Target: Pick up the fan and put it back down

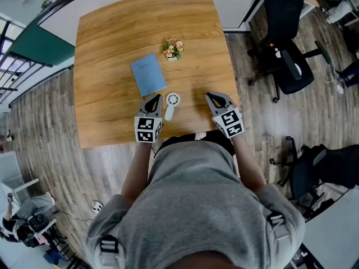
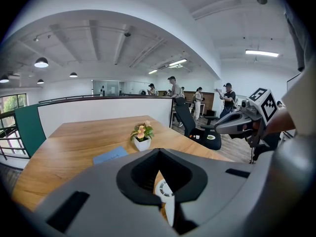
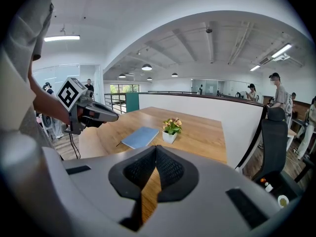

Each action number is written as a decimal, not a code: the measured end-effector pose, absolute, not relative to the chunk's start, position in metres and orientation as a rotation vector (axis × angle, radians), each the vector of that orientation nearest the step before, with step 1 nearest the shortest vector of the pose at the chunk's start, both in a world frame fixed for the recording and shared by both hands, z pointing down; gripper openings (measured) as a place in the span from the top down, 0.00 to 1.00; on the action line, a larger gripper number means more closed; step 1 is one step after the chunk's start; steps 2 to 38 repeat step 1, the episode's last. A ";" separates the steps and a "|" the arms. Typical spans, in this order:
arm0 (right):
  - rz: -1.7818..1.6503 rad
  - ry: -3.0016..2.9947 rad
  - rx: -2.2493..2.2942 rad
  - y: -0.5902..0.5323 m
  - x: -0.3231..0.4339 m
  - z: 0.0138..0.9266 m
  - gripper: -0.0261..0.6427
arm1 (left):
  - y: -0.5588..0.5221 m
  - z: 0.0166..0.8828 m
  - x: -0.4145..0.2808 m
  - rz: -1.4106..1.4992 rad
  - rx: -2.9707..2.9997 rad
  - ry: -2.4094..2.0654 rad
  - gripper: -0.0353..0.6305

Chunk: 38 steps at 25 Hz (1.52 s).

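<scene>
A small white hand fan [image 1: 171, 105] lies flat on the wooden table [image 1: 112, 32] near its front edge, round head away from me. My left gripper [image 1: 155, 98] hovers just left of the fan, shut and empty. In the left gripper view the fan [image 2: 166, 195] shows below and just beyond the closed jaws of the left gripper [image 2: 159, 171]. My right gripper [image 1: 211, 96] is to the fan's right, a short way off, also shut with nothing in it. In its own view the right gripper [image 3: 150, 177] faces bare wood, and the fan is out of sight.
A blue notebook [image 1: 148, 74] lies behind the fan, and a small potted flower [image 1: 173, 49] stands beyond it. Black office chairs [image 1: 286, 55] stand on the floor right of the table. People stand far off in the room.
</scene>
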State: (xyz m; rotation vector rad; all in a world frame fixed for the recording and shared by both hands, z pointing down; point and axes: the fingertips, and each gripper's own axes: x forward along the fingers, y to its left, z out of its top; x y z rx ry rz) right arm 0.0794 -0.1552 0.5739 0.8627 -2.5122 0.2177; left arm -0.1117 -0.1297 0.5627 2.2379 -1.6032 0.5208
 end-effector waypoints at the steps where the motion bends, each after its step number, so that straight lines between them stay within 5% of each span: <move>1: 0.220 -2.511 0.865 -0.154 0.080 0.574 0.95 | -0.129 0.563 -0.112 0.522 2.238 -1.603 0.92; 38: 0.220 -2.511 0.865 -0.154 0.080 0.574 0.95 | -0.129 0.563 -0.112 0.522 2.238 -1.603 0.92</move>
